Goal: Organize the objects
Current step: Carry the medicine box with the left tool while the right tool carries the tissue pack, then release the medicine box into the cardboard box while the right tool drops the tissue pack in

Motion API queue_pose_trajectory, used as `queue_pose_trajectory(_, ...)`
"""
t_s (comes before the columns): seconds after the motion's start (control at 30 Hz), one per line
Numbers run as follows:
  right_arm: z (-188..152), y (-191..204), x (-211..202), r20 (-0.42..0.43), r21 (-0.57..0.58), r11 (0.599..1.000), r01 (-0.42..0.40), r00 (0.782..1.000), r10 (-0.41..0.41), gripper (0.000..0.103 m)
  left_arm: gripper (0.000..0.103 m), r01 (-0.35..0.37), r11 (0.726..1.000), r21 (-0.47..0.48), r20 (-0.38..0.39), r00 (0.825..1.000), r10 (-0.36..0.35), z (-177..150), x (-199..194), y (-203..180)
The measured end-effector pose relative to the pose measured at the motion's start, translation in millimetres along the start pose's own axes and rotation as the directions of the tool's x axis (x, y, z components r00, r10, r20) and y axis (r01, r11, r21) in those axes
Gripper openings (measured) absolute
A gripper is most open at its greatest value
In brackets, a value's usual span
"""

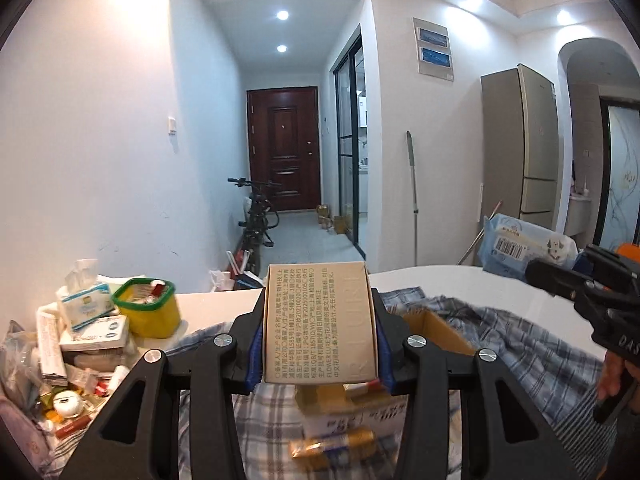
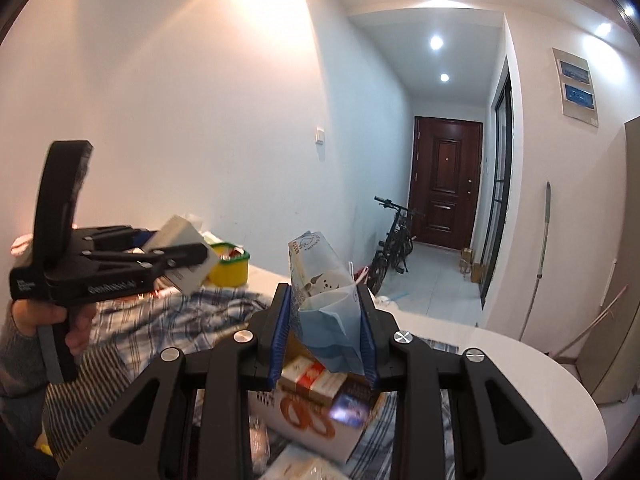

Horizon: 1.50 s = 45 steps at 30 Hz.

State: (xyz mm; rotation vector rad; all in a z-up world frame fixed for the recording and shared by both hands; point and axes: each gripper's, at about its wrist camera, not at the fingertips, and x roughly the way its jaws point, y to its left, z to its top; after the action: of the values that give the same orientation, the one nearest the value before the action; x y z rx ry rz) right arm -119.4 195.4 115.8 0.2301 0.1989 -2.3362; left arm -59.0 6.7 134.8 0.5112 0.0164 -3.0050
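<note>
Both my claws hold 1 thing each.
My left claw (image 1: 320, 344) pinches a beige box (image 1: 320, 320); my right claw (image 2: 324, 332) pinches a blue packet (image 2: 328, 312) above the plaid cloth (image 2: 168, 316).

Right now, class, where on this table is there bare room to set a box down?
Bare white table shows beyond the checked cloth, towards the blue wipes pack. The left end, around the yellow tub and tissue packs, is crowded.

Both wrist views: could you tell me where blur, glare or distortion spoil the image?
Left wrist view: the beige box is sharp, the items beneath it smeared, the walls bowed. Right wrist view: ceiling lights flare, the blue pack is readable, the cartons below are blurred.
</note>
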Motion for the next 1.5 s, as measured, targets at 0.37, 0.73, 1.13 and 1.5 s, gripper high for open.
queue_pose_trajectory(0.37, -3, -17, 49, -0.036, 0.054, 0.999, -0.002, 0.999, 0.004, 0.03, 0.046, 0.006, 1.0, 0.005, -0.145, 0.989, -0.005, 7, 74, -9)
queue_pose_trajectory(0.73, -49, -44, 96, -0.151, 0.137, 0.991, -0.001, 0.988, 0.022, 0.03, 0.046, -0.03, 1.0, 0.002, -0.372, 0.928, 0.029, -30, 163, -5)
queue_pose_trajectory(1.13, -55, -43, 104, -0.169, 0.127, 0.992, -0.017, 0.985, 0.038, 0.03, 0.046, -0.065, 0.998, -0.008, -0.447, 0.893, 0.055, -55, 190, -1)
queue_pose_trajectory(1.5, -57, -43, 109, -0.181, 0.122, 0.992, -0.015, 0.983, 0.037, 0.03, 0.085, -0.103, 0.995, 0.019, -0.477, 0.873, 0.1, -60, 197, -10)
